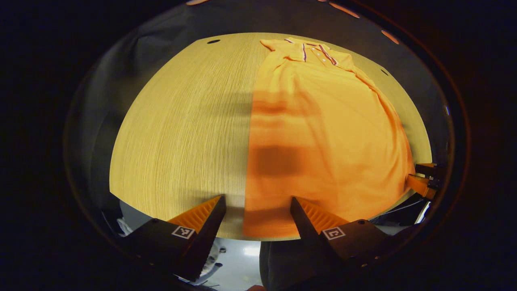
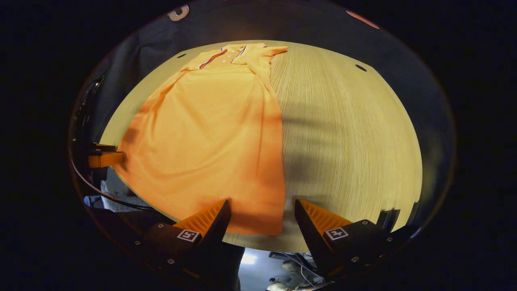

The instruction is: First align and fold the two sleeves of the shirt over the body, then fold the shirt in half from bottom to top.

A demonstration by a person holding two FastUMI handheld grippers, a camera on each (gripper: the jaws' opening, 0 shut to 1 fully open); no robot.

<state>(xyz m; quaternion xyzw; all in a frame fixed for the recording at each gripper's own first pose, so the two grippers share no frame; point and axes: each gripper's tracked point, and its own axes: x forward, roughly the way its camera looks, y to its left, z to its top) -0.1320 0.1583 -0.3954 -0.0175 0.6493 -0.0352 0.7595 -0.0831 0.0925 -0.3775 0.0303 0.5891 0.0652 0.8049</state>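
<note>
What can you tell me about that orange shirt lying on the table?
The orange polo shirt lies flat on the light wooden table, collar at the far end, hem at the near edge. The collar and buttoned placket carry dark and white trim. Its sleeves already look folded in, leaving a long narrow shape. The fabric looks soft and knitted, with slight wrinkles. Both open grippers hover near the hem corners.

A recording booth rather than a home: a round pale wood-grain table (image 1: 181,133) stands against dark cloth walls (image 2: 307,24) from nine through three o'clock, and cables (image 2: 295,264) trail across a shiny grey floor (image 1: 242,258) past its six o'clock edge.
</note>
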